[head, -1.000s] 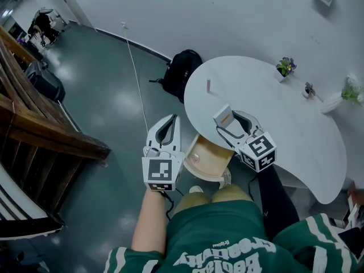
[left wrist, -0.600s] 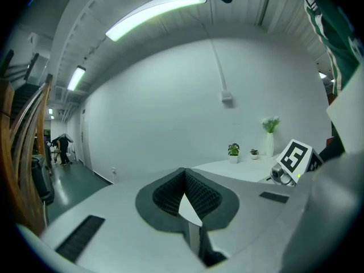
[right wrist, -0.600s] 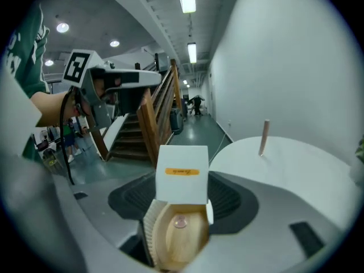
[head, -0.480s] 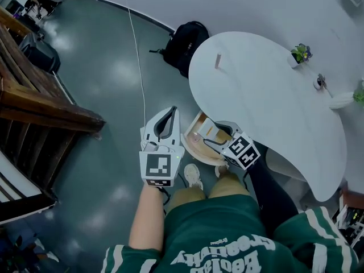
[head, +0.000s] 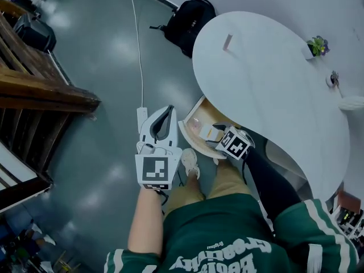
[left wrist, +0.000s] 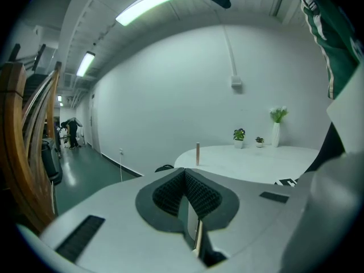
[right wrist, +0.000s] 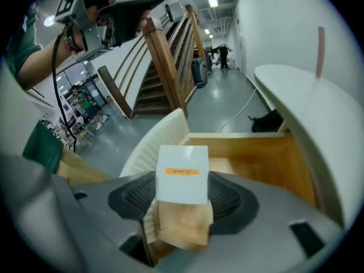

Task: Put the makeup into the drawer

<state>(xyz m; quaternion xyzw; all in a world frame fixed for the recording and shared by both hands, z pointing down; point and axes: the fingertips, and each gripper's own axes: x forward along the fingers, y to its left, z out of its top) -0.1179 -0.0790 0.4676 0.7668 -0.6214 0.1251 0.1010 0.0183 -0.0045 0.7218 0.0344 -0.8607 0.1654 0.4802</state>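
The right gripper (head: 213, 134) has come down since a second ago. Then it was up at the rim of the white table (head: 273, 78), nearly level; now it tips steeply down below the tabletop, at the open wooden drawer (right wrist: 261, 158). Its jaws are as wide as they were and stay clamped on the makeup box (right wrist: 182, 172), a white carton with a small orange label and a tan lower half. The box hangs at the near side of the drawer opening. From here I cannot tell whether it touches the drawer bottom.

The left gripper (head: 168, 114) has sunk a little too. It stays to the left of the drawer, apart from it, over the dark green floor. Its jaws are pressed together with nothing between them.

The tabletop juts out over the back of the drawer, so the way in is from the front and above. The drawer's pale ribbed front (right wrist: 159, 138) stands just ahead of the held box on its left.

On the table, well away from the drawer, a thin upright stick (head: 228, 41) stands alone and a small potted plant (head: 317, 46) sits near the far edge. A black backpack (head: 190, 16) lies on the floor beyond the table, a white cable (head: 136, 50) runs across the floor towards the left gripper, and a wooden staircase (head: 45, 92) rises at the left. The person's pale shoe (head: 190, 162) is just below the drawer.
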